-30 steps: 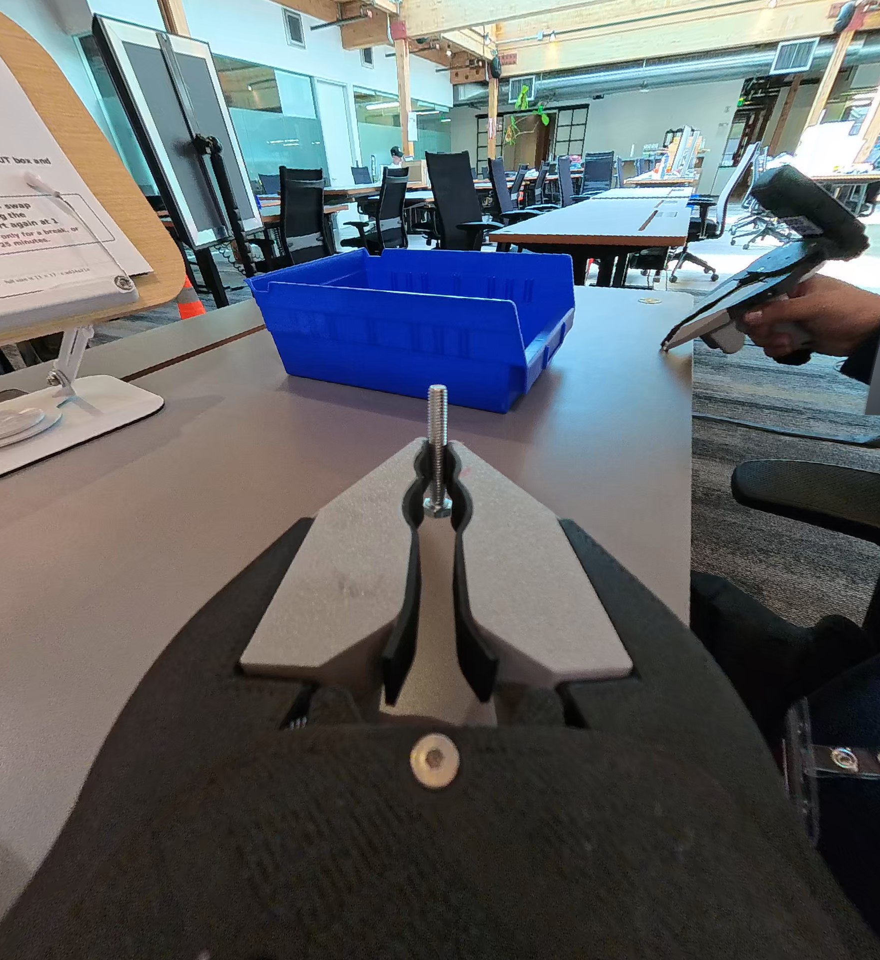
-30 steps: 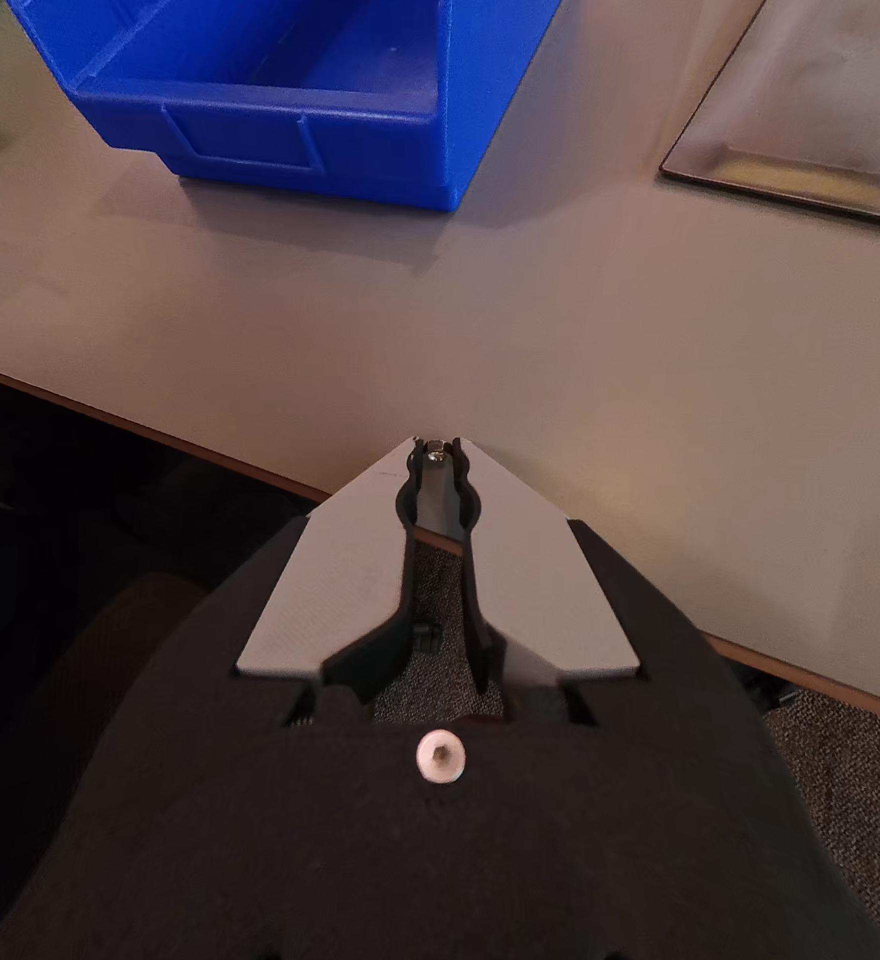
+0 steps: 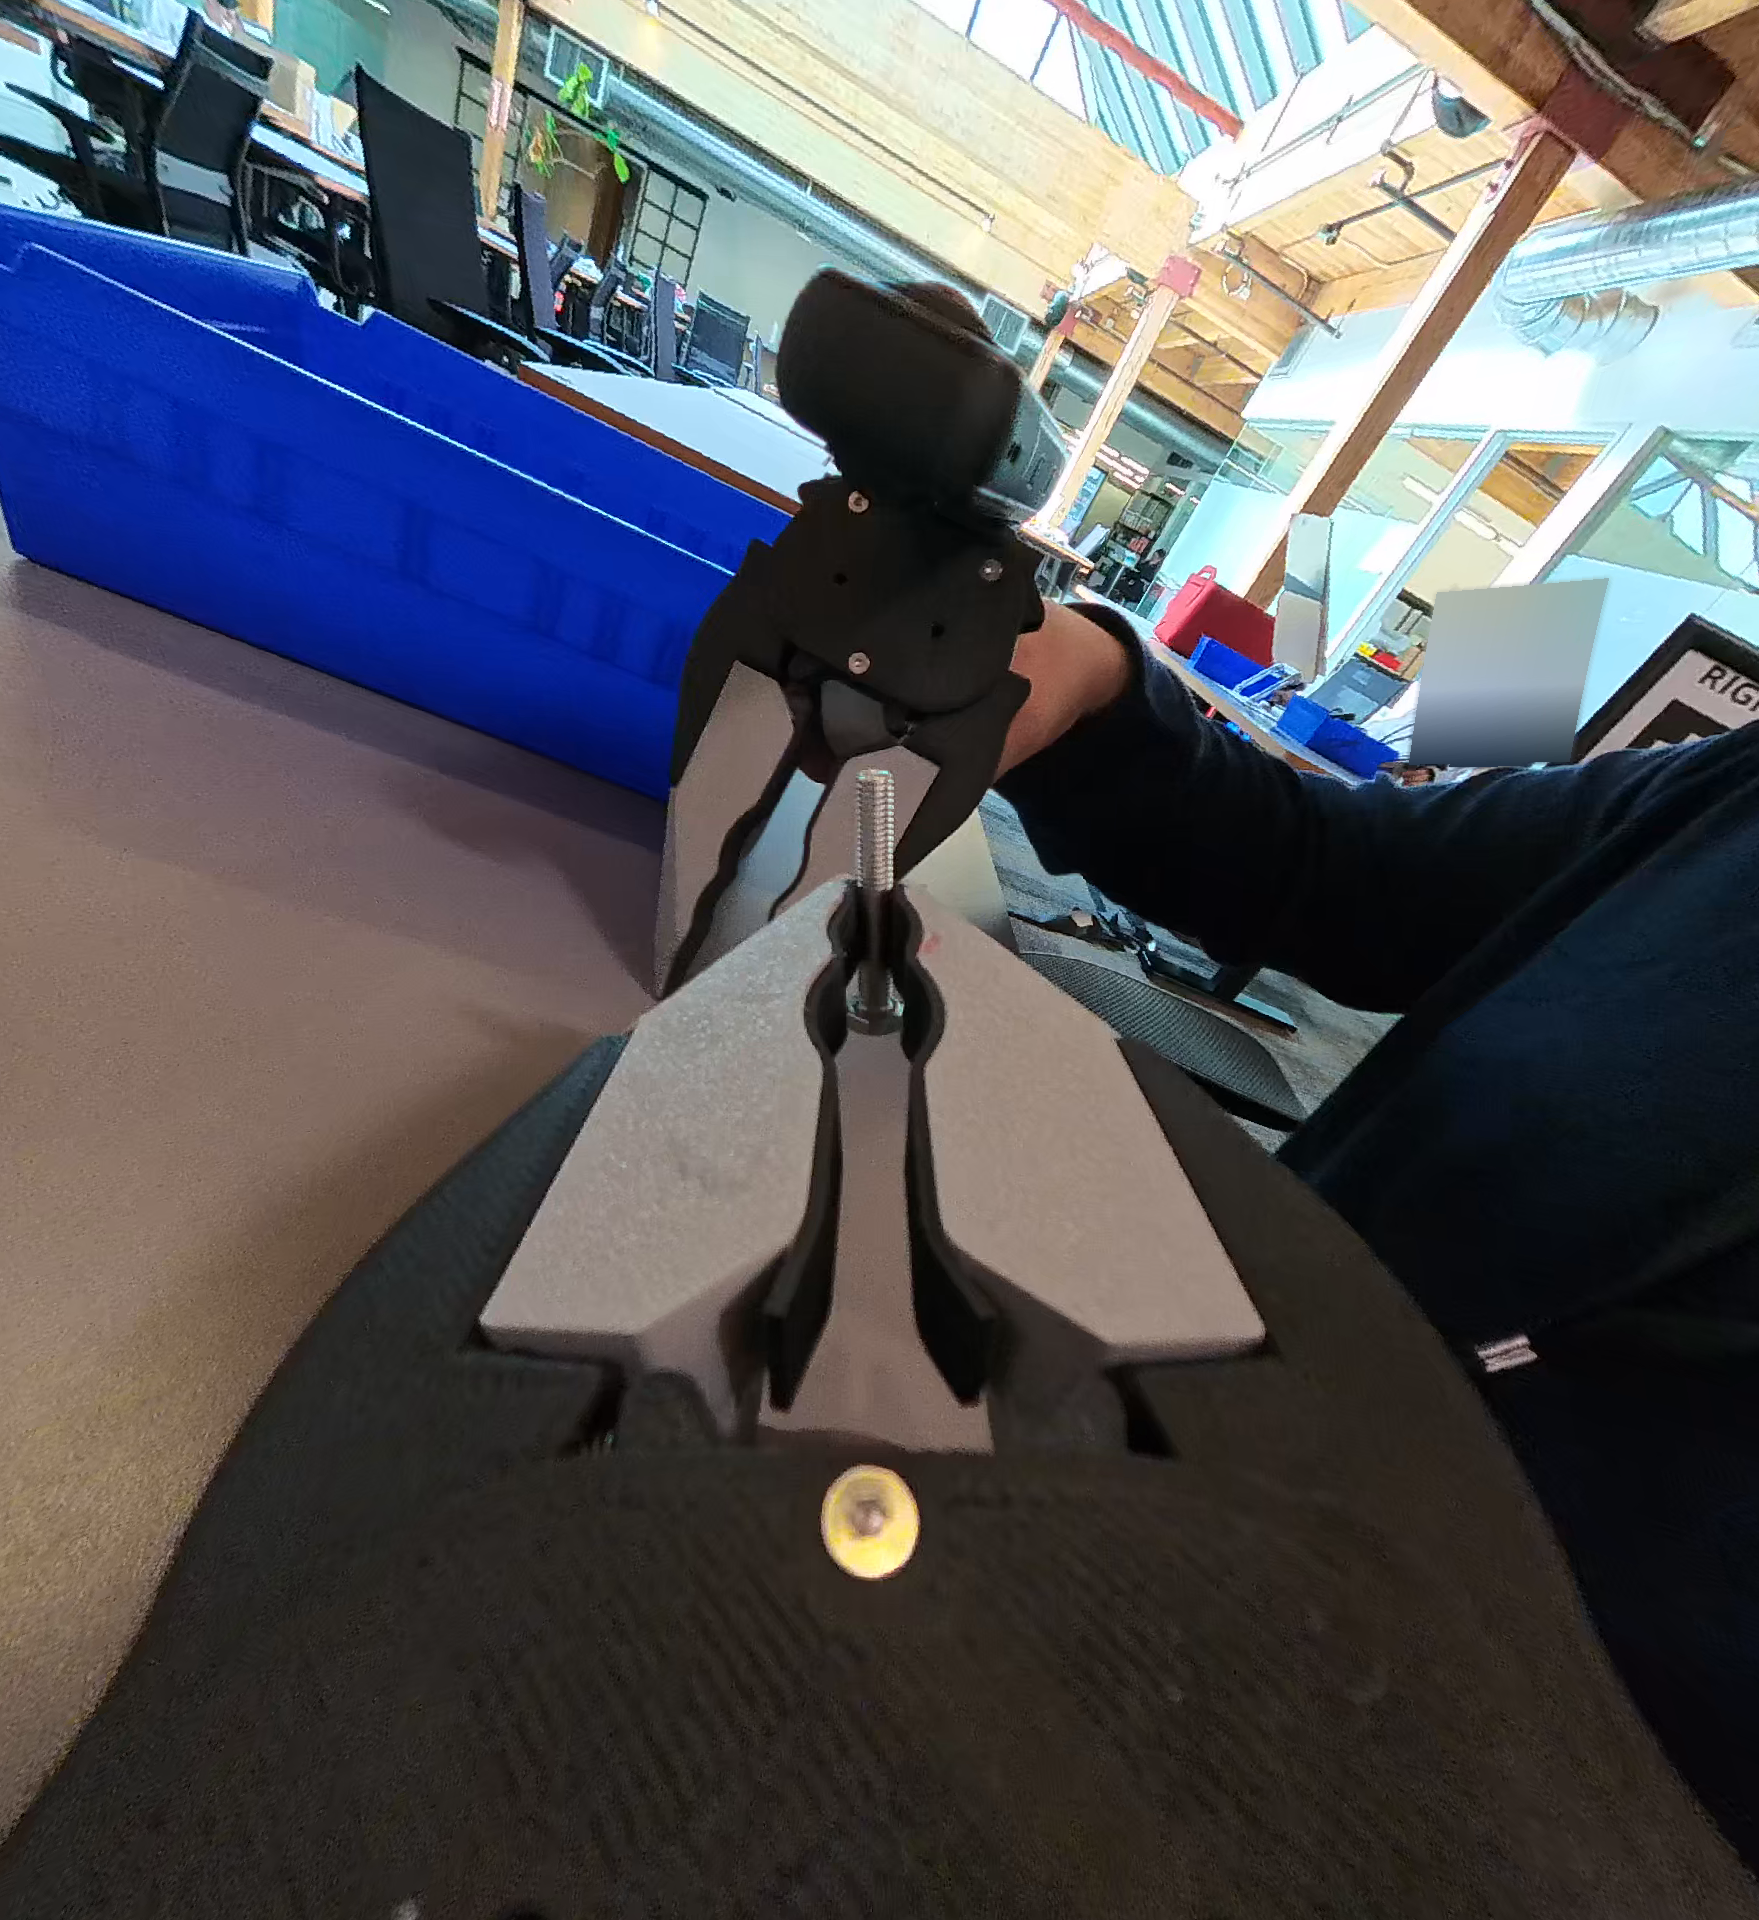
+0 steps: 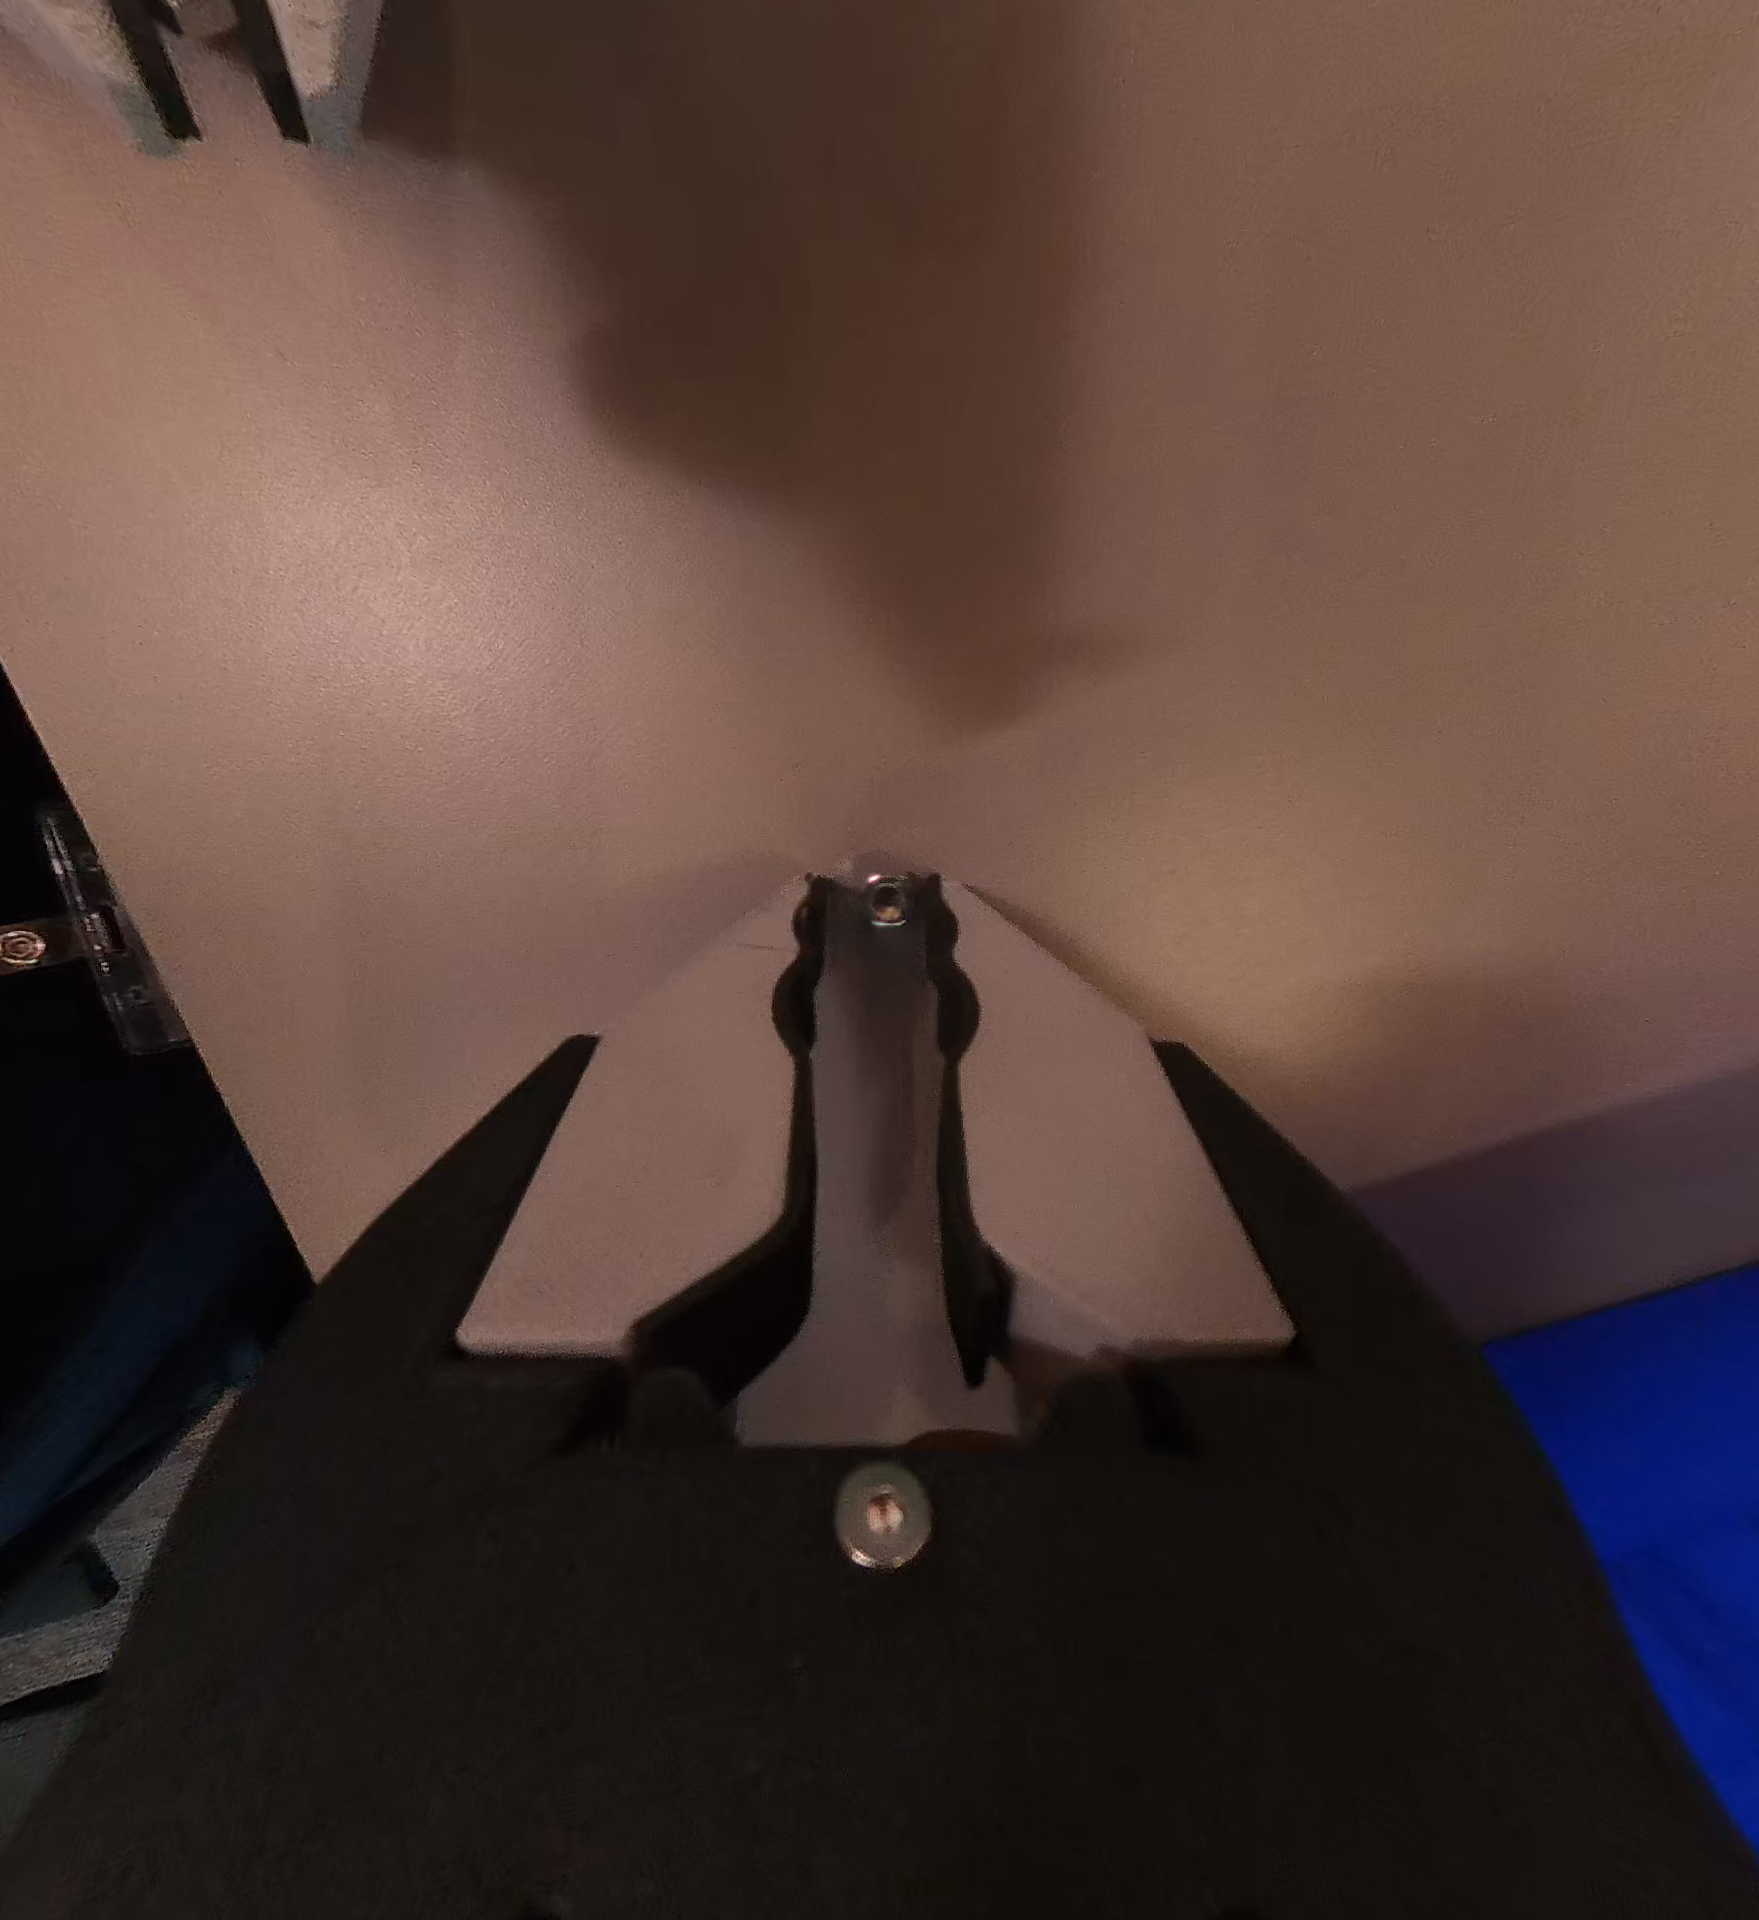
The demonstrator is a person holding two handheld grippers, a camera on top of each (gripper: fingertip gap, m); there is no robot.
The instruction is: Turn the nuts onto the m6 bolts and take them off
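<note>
Up close in the left wrist view, the left tongs [image 3: 870,925] were clenched on a bolt [image 3: 872,847] pointing upward, beside the blue bin [image 3: 335,499]. Meanwhile, in the right wrist view, the right tongs [image 4: 880,899] pinched a nut [image 4: 887,906] over the desk [image 4: 335,623].

Blue bin [image 4: 1685,1507] edge-cropped, blurred.
</note>
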